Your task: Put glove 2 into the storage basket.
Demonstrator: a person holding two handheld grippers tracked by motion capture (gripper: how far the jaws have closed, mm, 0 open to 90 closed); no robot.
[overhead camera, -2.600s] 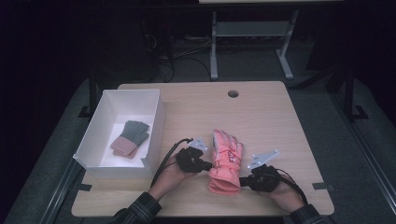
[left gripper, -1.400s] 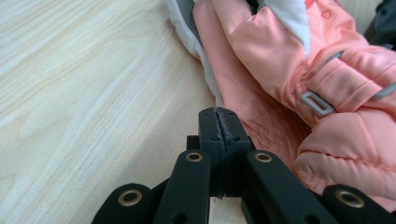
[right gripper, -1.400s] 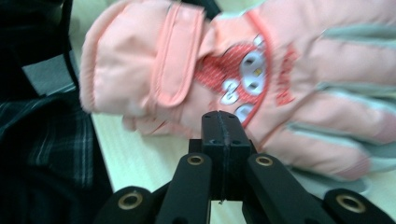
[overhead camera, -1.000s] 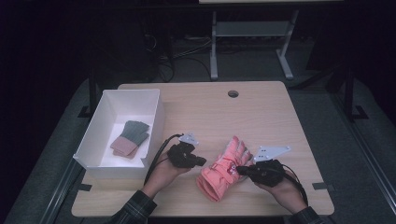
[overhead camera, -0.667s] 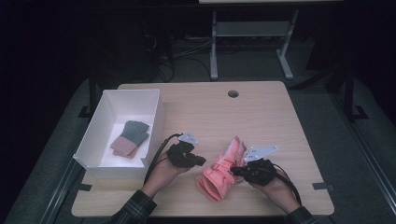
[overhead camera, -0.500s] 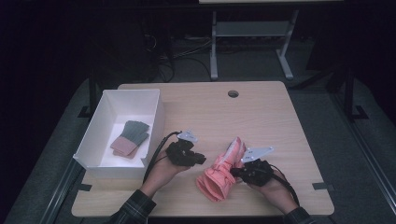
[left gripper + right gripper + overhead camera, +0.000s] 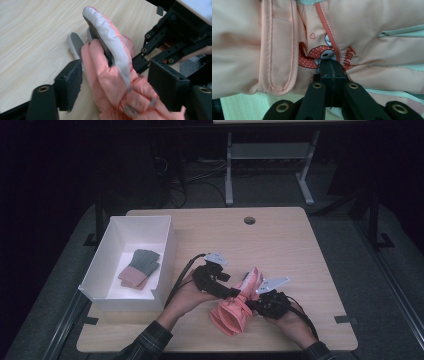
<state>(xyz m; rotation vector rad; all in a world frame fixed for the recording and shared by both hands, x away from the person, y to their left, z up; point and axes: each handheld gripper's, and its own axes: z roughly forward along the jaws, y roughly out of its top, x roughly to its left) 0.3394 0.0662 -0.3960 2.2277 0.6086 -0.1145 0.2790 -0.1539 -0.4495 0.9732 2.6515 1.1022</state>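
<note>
Knit gloves in white box

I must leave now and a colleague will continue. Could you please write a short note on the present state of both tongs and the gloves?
Right tongs: shut, pinching the pink glove at its back fabric.
Left tongs: open, jaws on either side of the same glove, not clamped.
The glove lies near the front edge of the table.
Done: a grey-and-pink glove lies in the white box.
Left, probably: move the pink glove into the box.
</note>
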